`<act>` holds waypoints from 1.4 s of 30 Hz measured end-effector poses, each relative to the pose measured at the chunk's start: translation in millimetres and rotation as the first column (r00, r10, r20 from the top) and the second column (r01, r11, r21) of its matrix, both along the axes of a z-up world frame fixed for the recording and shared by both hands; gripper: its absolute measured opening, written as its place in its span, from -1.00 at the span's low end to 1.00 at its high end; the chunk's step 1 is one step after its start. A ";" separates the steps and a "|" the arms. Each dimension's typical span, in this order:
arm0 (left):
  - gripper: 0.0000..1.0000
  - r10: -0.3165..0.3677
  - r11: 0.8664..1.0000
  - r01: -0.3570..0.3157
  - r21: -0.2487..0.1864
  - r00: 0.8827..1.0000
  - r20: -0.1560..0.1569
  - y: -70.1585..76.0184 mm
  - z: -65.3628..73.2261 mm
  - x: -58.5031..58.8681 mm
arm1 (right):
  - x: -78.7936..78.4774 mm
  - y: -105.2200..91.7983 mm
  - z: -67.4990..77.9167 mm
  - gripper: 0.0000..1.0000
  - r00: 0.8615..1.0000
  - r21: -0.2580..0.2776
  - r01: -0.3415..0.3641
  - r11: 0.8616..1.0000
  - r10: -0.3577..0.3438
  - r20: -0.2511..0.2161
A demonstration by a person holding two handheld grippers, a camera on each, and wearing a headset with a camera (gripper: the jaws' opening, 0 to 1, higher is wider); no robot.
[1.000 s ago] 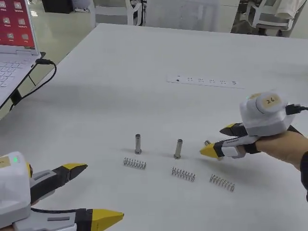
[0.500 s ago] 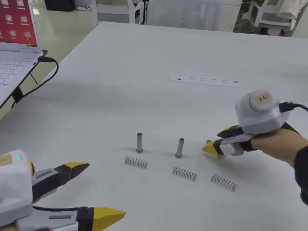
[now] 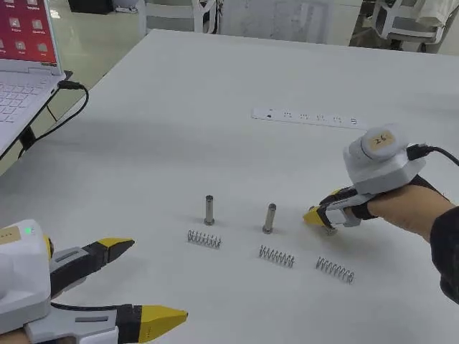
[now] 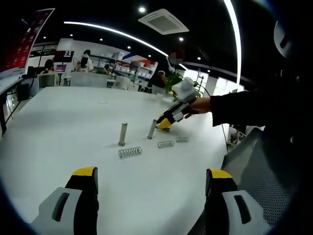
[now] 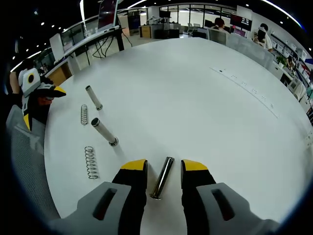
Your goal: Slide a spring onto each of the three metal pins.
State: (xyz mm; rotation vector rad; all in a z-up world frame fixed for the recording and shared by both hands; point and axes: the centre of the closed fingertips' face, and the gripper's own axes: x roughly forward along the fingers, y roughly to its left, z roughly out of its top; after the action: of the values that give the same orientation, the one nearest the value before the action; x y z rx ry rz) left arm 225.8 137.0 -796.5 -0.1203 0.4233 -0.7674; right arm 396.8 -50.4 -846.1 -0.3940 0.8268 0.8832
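Over the last second the jaws of the right claw (image 3: 323, 208), right of centre in the head view, have been drawn closer about the third pin (image 5: 163, 177). In the right gripper view that pin is seen between the yellow tips at bottom centre. A thin gap is left on each side, so the jaws are judged nearly together but not yet clamped. A grasp of this pin is therefore judged to be in hand.

No spring has been fitted yet. The three springs (image 3: 277, 256) are lying in a row on the bench (image 3: 215, 107), just below the pins and apart from them. The other two pins (image 3: 209, 209) are left upright near frame centre. The left claw (image 3: 147, 279) is held wide apart and empty at lower left.

In the head view the third pin is mostly covered by the right claw, and contact cannot be settled.
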 end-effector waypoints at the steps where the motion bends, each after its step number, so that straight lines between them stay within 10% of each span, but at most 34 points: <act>1: 0.76 0.000 1.000 0.000 0.000 1.000 -0.001 0.1 0.0 0.0 | -0.6 0.3 -0.5 -0.51 1.000 -0.003 -0.001 1.000 0.001 -0.004; 19: 0.76 -0.003 1.000 0.002 0.026 1.000 0.022 1.3 0.3 3.9 | 1.4 1.4 -3.8 -0.63 0.999 -0.033 0.018 0.999 -0.019 -0.029; 42: 0.71 -0.047 0.986 0.027 0.164 0.992 0.119 4.2 -0.1 8.3 | 0.7 0.4 -5.9 -0.66 0.998 -0.052 0.024 0.998 -0.026 -0.049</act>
State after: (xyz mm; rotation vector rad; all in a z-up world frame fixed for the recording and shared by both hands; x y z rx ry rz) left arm 234.0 141.1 -796.5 0.0865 0.3705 -0.7695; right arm 397.5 -50.0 -852.0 -0.4077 0.8999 0.8526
